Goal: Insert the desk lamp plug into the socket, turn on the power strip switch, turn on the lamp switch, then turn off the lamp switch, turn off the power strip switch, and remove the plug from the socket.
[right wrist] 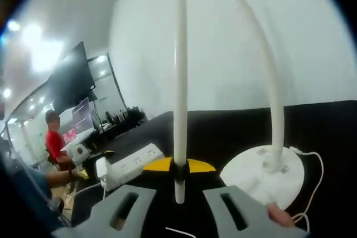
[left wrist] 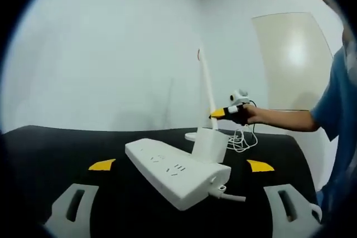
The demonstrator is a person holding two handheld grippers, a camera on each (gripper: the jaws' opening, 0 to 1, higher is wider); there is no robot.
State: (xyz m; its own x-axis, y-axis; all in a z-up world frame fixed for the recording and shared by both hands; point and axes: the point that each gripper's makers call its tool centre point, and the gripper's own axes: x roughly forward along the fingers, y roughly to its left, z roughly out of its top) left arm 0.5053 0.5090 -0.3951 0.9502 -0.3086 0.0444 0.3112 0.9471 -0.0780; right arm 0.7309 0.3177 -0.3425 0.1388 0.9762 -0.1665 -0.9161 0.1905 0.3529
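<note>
A white power strip [left wrist: 173,174] lies on the black table, with a white plug block [left wrist: 211,144] standing on its far side. My left gripper [left wrist: 181,165] hovers just in front of it, open, with nothing between its fingers. Behind stand the lamp's round base [left wrist: 192,136] and thin white stem [left wrist: 206,82]. My right gripper [left wrist: 223,113], held by a hand, touches that stem. In the right gripper view my right gripper [right wrist: 179,168] is shut on the lamp's straight white bar [right wrist: 179,82]. The lamp base [right wrist: 262,174] sits to the right, the power strip [right wrist: 131,163] to the left.
The lamp's cable [left wrist: 242,140] lies coiled beside the base. The strip's own cord [left wrist: 228,196] leaves its near end. A person's blue sleeve [left wrist: 334,98] is at the right. Desks, monitors [right wrist: 72,85] and a person in red [right wrist: 54,140] are far behind.
</note>
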